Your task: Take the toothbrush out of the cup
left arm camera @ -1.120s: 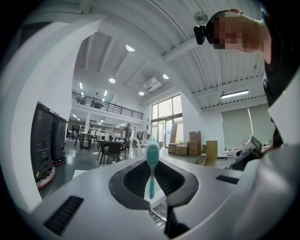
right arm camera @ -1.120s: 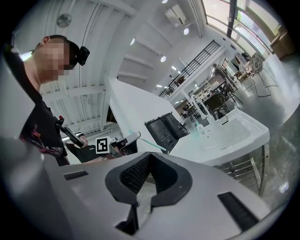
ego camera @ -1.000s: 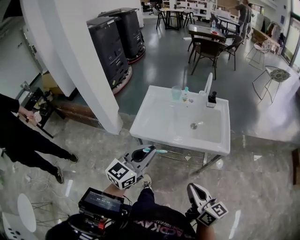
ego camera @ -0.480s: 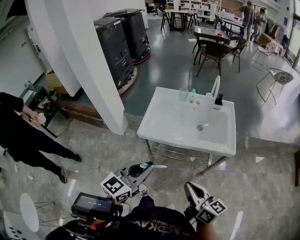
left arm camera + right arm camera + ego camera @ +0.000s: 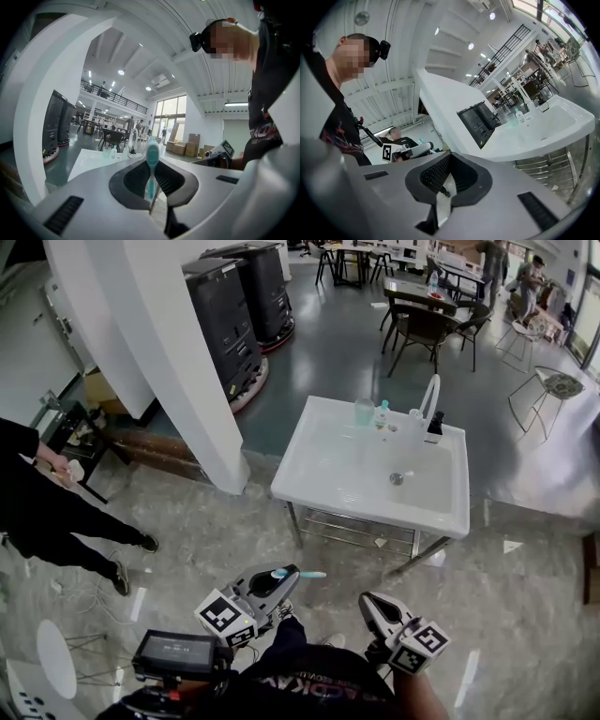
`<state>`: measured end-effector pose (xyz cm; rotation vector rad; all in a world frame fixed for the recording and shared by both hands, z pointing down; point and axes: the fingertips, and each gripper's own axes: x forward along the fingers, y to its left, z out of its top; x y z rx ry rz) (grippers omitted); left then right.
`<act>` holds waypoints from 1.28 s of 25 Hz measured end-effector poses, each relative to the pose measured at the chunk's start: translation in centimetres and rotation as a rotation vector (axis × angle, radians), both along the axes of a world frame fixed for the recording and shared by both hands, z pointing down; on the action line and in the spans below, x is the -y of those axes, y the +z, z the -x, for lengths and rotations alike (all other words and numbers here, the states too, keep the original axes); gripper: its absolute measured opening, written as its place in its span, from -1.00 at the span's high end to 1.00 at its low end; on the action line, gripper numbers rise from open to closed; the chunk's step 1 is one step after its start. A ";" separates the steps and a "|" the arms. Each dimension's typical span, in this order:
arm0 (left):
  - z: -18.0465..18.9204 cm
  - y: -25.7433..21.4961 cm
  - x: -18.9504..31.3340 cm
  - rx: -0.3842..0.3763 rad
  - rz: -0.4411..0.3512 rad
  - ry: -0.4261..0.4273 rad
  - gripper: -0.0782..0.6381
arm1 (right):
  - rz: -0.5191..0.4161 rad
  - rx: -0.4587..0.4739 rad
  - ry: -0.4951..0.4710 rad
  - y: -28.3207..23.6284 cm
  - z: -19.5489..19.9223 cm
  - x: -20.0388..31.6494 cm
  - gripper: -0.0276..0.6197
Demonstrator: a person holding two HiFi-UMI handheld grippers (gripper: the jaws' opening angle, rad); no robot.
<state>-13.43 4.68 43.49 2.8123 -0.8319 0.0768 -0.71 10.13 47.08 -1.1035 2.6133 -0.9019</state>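
A clear cup (image 5: 364, 412) stands at the back rim of the white sink (image 5: 319, 474), with no toothbrush in it. The teal toothbrush (image 5: 298, 574) lies across the tips of my left gripper (image 5: 286, 574), which is shut on it well in front of the sink, over the floor. In the left gripper view the toothbrush (image 5: 152, 161) stands upright between the jaws of my left gripper (image 5: 152, 187), brush head up. My right gripper (image 5: 367, 601) hangs beside it. In its own view my right gripper (image 5: 443, 185) is shut with nothing in it.
On the sink's back rim are a small bottle (image 5: 382, 414), a white faucet (image 5: 429, 397) and a dark dispenser (image 5: 434, 426). A white pillar (image 5: 178, 362) rises at the left, with a person in black (image 5: 37, 502) beyond it. Tables and chairs (image 5: 422, 324) stand behind.
Both grippers have dropped lower in the head view and farther from the sink. The left one still holds the toothbrush.
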 end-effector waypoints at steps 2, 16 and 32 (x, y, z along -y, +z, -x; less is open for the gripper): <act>-0.6 0.4 -1.0 -0.009 0.027 0.011 0.70 | -0.002 0.002 -0.005 -0.1 0.1 -0.2 0.89; -3.3 1.3 -4.7 -0.003 0.059 0.057 0.70 | -0.025 0.051 -0.041 -1.1 0.4 -2.0 0.89; -3.0 1.5 -5.5 0.003 0.055 0.048 0.70 | -0.048 0.036 -0.062 -1.2 0.8 -2.4 0.89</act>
